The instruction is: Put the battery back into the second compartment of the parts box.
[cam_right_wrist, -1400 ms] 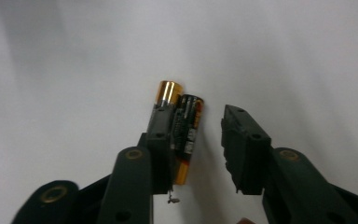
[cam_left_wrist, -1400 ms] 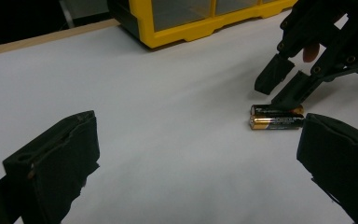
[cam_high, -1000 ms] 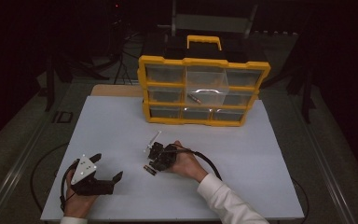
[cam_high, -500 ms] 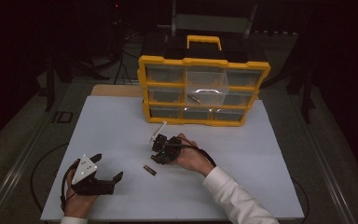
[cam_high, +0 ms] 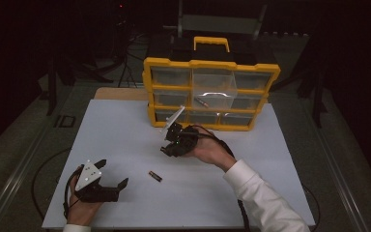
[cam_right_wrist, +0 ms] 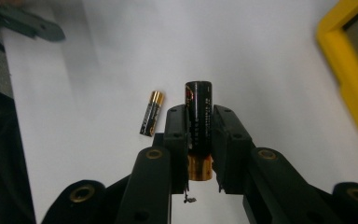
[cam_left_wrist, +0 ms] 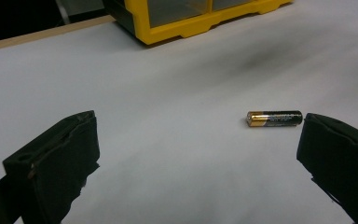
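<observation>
From the high view, I am holding a gripper in each hand over a white table (cam_high: 125, 125). My right gripper (cam_high: 166, 147) is raised above the middle of the table, just in front of a yellow organizer (cam_high: 211, 65) with clear drawers that stands at the far side. My left gripper (cam_high: 111, 181) rests low at the near left corner with its jaws spread wide and nothing between them. 1 loose battery (cam_high: 155, 176) lies on the table between my 2 hands, just to the right of the left gripper. In the organizer, 1 middle-row drawer (cam_high: 212, 99) holds a small dark item that looks like another battery; what the other drawers hold I cannot make out. From the left gripper view, the loose battery (cam_left_wrist: 274, 118) lies on its side on the bare white surface, close to the right jaw but not touching it, with the yellow base of the organizer (cam_left_wrist: 200, 21) far behind. From the right gripper view, my jaws are clamped tight on a held battery (cam_right_wrist: 198, 126), gripped lengthwise with its black end sticking out past the tips, while the loose battery (cam_right_wrist: 150, 113) lies on the table below. I judge I am carrying this battery to a drawer; next I need to aim at an open drawer and release inside it.
</observation>
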Demonstrator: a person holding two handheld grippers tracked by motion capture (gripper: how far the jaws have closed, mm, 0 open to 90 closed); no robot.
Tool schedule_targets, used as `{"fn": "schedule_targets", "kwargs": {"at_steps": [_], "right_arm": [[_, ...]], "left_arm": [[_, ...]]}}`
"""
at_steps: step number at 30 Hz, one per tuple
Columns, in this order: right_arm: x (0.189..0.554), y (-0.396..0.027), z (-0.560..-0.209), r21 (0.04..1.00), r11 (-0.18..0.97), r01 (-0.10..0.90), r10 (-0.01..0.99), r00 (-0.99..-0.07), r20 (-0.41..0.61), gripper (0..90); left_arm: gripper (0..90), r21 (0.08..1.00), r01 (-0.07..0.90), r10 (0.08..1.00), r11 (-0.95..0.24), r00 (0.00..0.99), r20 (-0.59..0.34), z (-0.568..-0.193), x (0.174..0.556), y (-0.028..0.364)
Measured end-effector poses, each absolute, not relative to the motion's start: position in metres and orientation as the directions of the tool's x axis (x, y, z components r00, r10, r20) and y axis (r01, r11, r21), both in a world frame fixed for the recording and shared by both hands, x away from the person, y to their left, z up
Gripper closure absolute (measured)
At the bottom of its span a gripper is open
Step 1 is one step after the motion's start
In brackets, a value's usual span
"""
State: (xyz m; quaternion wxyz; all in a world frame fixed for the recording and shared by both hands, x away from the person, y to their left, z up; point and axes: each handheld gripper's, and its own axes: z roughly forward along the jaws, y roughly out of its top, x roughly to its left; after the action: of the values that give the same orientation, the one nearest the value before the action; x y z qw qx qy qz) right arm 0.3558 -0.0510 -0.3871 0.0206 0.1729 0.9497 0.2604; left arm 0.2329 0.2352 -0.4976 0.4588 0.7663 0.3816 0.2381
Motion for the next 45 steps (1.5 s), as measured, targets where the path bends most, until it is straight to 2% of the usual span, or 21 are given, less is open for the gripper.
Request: {"fn": "schedule_targets", "kwargs": {"at_steps": [24,45], "right_arm": [[0.377,-0.074,-0.269,0.623,0.714,0.319,0.426,-0.904,-0.026,76.8],[0.411,-0.110,-0.211,0.679,0.606,0.414,0.599,-0.799,-0.048,76.7]], "left_arm": [[0.0,0.886,0.367,0.807,-0.283,0.591,0.013,-0.497,0.232,0.236],[0.0,0.886,0.367,0.805,-0.285,0.593,0.013,-0.497,0.233,0.236]]}}
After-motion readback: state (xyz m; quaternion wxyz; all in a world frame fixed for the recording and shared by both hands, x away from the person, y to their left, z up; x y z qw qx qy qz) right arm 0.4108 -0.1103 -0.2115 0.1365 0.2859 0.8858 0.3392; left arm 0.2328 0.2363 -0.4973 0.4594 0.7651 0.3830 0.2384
